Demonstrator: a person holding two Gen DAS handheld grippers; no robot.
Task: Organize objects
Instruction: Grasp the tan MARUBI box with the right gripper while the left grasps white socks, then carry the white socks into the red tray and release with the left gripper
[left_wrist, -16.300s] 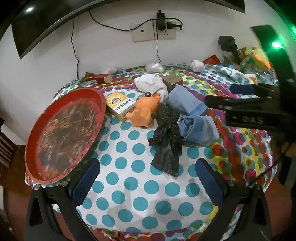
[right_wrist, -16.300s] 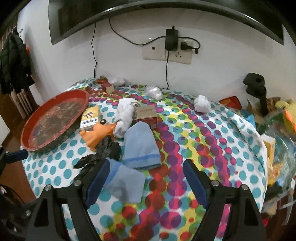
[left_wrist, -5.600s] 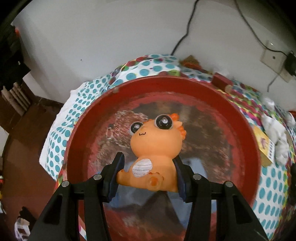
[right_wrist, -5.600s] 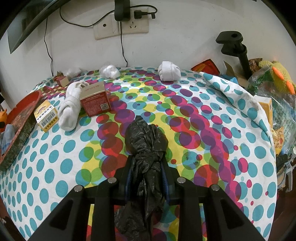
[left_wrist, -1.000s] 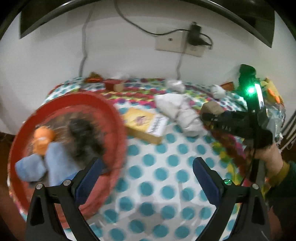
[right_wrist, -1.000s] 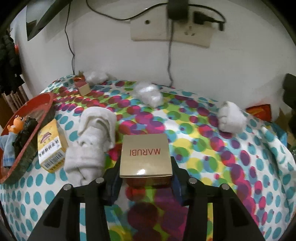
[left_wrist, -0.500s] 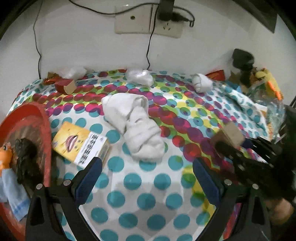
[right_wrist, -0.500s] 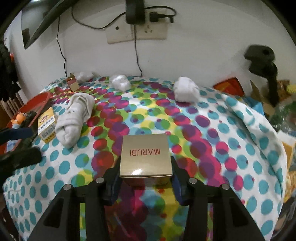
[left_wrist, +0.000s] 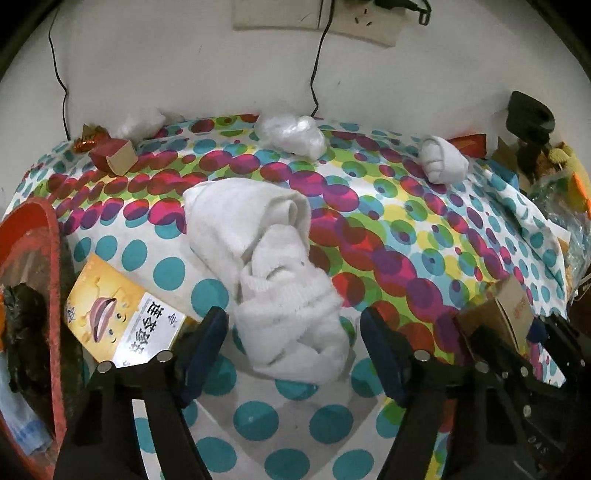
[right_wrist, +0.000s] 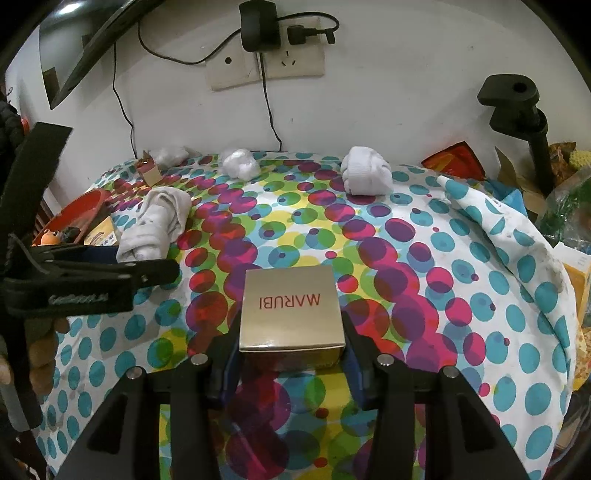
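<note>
My left gripper (left_wrist: 291, 339) is open, its fingers on either side of the near end of a rolled white sock bundle (left_wrist: 273, 273) on the dotted tablecloth. A yellow box (left_wrist: 122, 314) lies just left of it. My right gripper (right_wrist: 290, 343) is shut on a gold MARUBI box (right_wrist: 290, 306) and holds it over the table's middle; the box also shows in the left wrist view (left_wrist: 498, 314). The red tray (left_wrist: 29, 280) at the left edge holds a black bag (left_wrist: 22, 314), a blue cloth (left_wrist: 18, 413) and an orange toy (right_wrist: 50, 234).
A small white sock ball (right_wrist: 365, 175), a crumpled clear plastic wad (right_wrist: 240, 164) and a small red-brown box (left_wrist: 114, 157) lie near the wall. A black clamp stand (right_wrist: 517, 107) and cluttered bags stand at the right. Cables hang from the wall socket (right_wrist: 266, 62).
My left gripper has moved forward and down onto the white sock bundle, now between its open fingers. My right gripper still holds the MARUBI box, drawn back slightly toward the table's middle.
</note>
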